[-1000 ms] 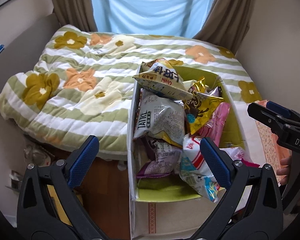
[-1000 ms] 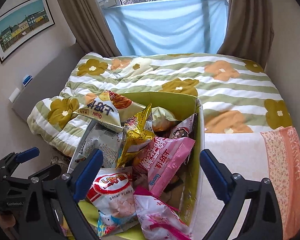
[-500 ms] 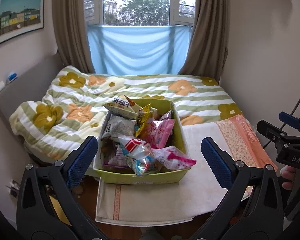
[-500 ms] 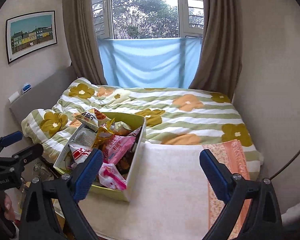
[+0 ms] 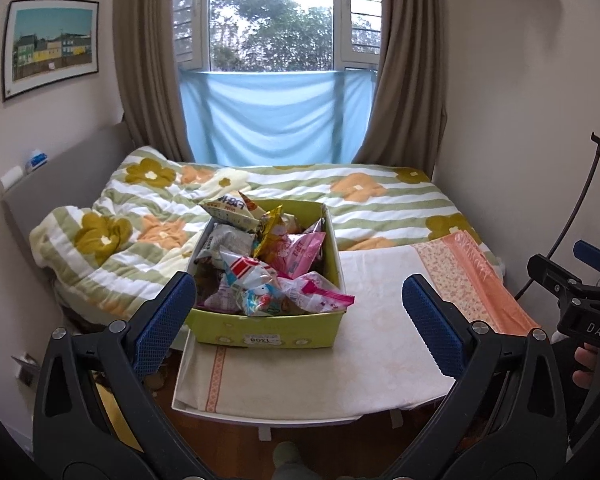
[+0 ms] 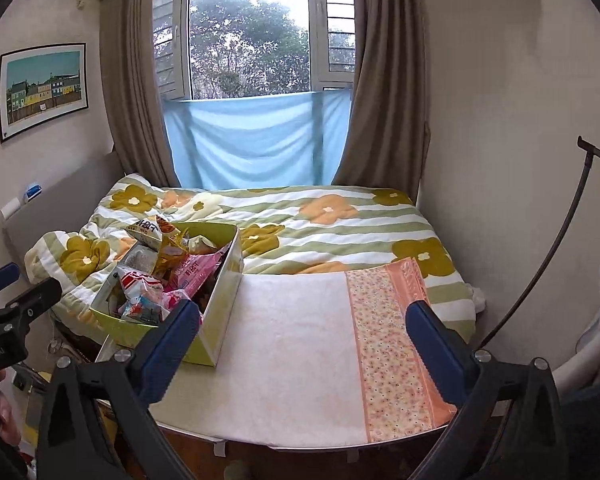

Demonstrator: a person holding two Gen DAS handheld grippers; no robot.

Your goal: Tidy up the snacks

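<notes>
Bed (image 5: 380,204) with green-striped flower quilt fills the back of the room, under the window (image 5: 272,16) with brown curtains and a blue cloth (image 5: 272,116) across its lower part. Framed picture (image 5: 50,46) on the left wall. In front of the bed, a small table (image 6: 300,360) covered with a pale cloth, orange floral strip along its right side. Yellow-green box (image 5: 268,330) sits on the table's left part, near the bed edge, white label on its front wall. Snack bags (image 5: 268,264) piled inside the box and heaped above the rim: pink bag, gold bag, white-and-red one, a yellow-white bag on top at the back. One pink-white pack overhangs the front right rim.

Left gripper (image 5: 296,312): jaws wide apart, nothing between the blue pads, box framed between them but well ahead, no contact. Right gripper (image 6: 300,332): jaws have just been opening, now spread wide, nothing between them, over bare tablecloth to the right of the box. Each gripper shows at the edge of the other's view, a hand (image 5: 584,364) on its grip.
</notes>
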